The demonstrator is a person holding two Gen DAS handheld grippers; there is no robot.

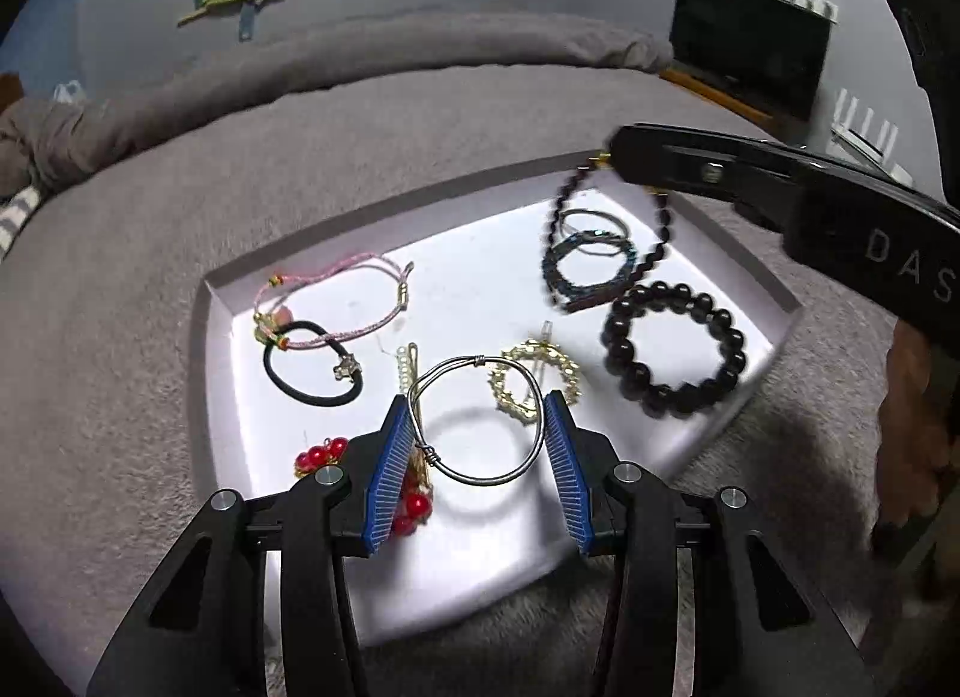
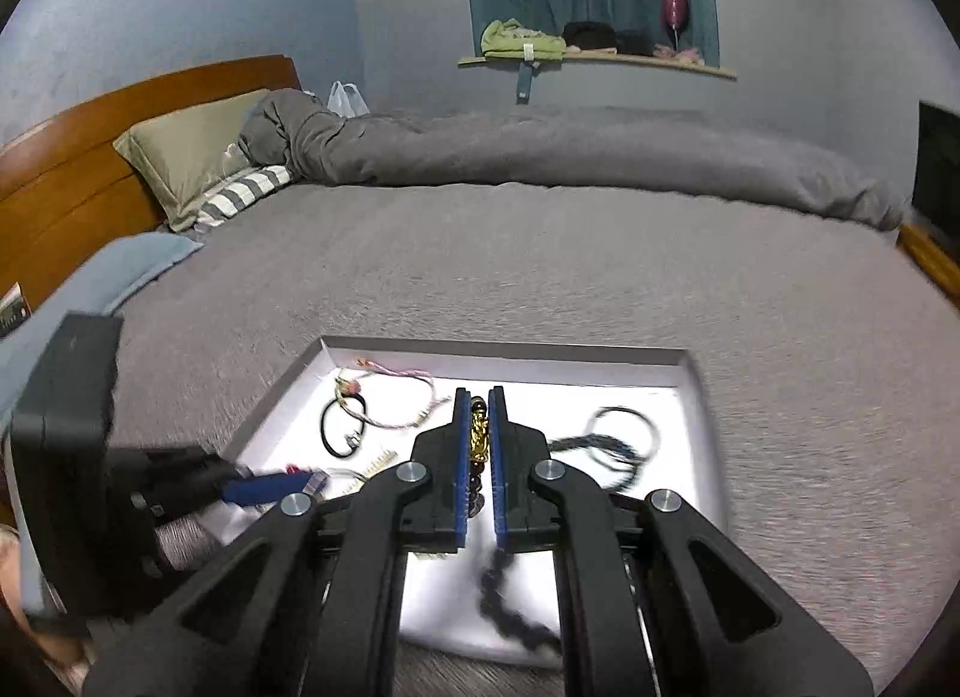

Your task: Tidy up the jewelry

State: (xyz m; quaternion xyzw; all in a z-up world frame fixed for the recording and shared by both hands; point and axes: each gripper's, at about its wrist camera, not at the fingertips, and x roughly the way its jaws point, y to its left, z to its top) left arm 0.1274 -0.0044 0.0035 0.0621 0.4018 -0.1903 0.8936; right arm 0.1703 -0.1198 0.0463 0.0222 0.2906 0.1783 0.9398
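Blue ribbed pads line the fingers of the left gripper [image 1: 480,445], which are pressed against the two sides of a silver wire bangle [image 1: 477,418] held above the white tray [image 1: 234,397]. The fingers of the right gripper [image 2: 479,445] are pinched together on a dark beaded strand with gold beads [image 2: 478,437], whose loose end hangs blurred below them over the tray. Inside the tray, just past the bangle, a gold wreath-shaped piece [image 1: 536,382] is seen, with a black bead bracelet [image 1: 675,349] to its right. Toward the tray's far right corner a thin grey hoop [image 1: 591,224] and a dark braided band [image 1: 591,271] are overlapped. Near the tray's far left corner a pink cord bracelet [image 1: 336,301] is laid, touching a black hair tie [image 1: 312,364]. A red beaded ornament [image 1: 321,454] is found at the tray's near left side, beside the left fingers. The tray is set on a grey bed cover [image 1: 420,120].
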